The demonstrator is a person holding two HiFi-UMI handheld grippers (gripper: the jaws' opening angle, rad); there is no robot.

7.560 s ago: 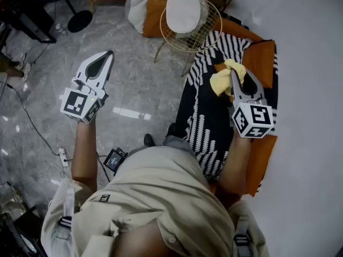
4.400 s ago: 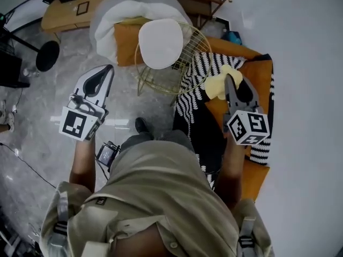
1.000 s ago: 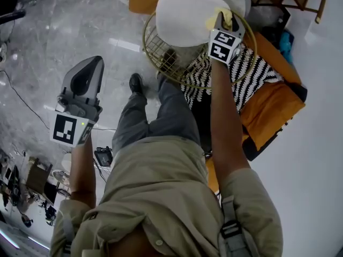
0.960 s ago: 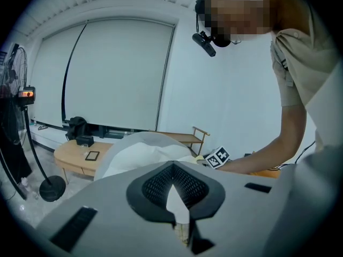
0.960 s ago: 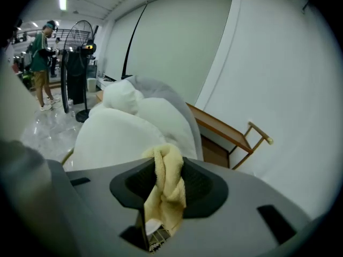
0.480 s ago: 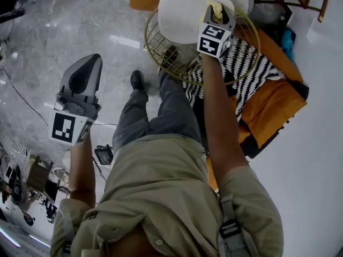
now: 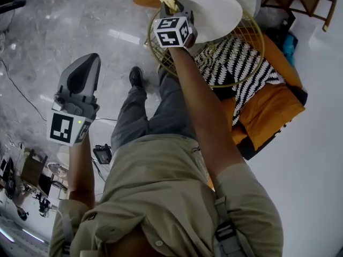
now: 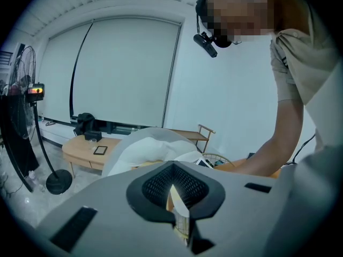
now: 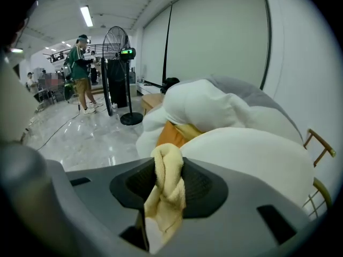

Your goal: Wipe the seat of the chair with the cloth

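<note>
The chair has a gold wire frame [image 7: 244, 58] and a round white seat [image 7: 211, 9]. My right gripper [image 7: 170, 5] is at the seat's left edge, shut on a yellow cloth [image 7: 169, 2] that presses against the seat. In the right gripper view the cloth [image 9: 167, 189] hangs bunched between the jaws, with the white seat [image 9: 252, 159] just beyond. My left gripper [image 7: 87, 66] hangs over the marble floor to the left, well away from the chair. Its jaws are shut with nothing between them [image 8: 174, 191].
A black-and-white striped throw [image 7: 241, 63] lies on an orange cushion [image 7: 268, 111] under and right of the chair. A white beanbag [image 9: 214, 108] sits behind the seat. My shoe [image 7: 136, 78] stands beside the chair frame. A standing fan [image 9: 118, 52] and people stand farther off.
My right gripper has dragged the cloth leftward across the white seat, from its right side to its left edge. The left gripper has stayed in place.
</note>
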